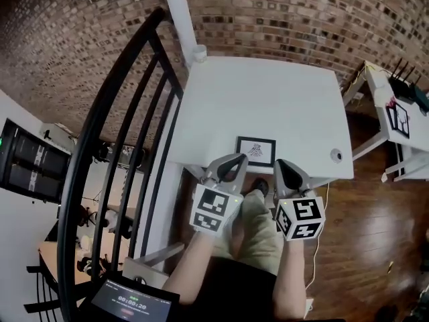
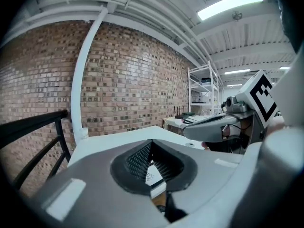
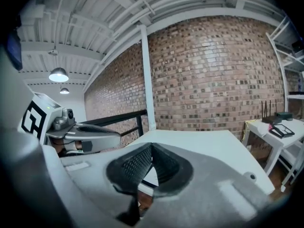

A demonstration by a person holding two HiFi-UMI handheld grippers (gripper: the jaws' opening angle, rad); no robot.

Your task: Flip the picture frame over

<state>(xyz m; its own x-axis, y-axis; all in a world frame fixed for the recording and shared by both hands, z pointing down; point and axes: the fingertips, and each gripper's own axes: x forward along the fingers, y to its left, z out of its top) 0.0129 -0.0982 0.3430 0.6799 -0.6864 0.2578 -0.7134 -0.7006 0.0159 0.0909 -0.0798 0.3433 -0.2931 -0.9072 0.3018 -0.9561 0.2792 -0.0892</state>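
Note:
The picture frame (image 1: 255,151), black-edged with a small drawing on white, lies flat face up near the front edge of the white table (image 1: 268,99). Both grippers hover side by side just in front of that edge, above the person's legs. My left gripper (image 1: 236,159) is shut and holds nothing; its tips sit just left of the frame's near corner. My right gripper (image 1: 281,166) is also shut and empty, just right of the frame. In the left gripper view the closed jaws cover most of the frame (image 2: 155,176), which shows through the gap below them.
A black railing (image 1: 134,113) and a white pipe (image 1: 181,19) run along the table's left side. A cable hole (image 1: 336,155) sits at the table's front right corner. A second white table (image 1: 385,92) with a router stands at the right. Brick wall behind.

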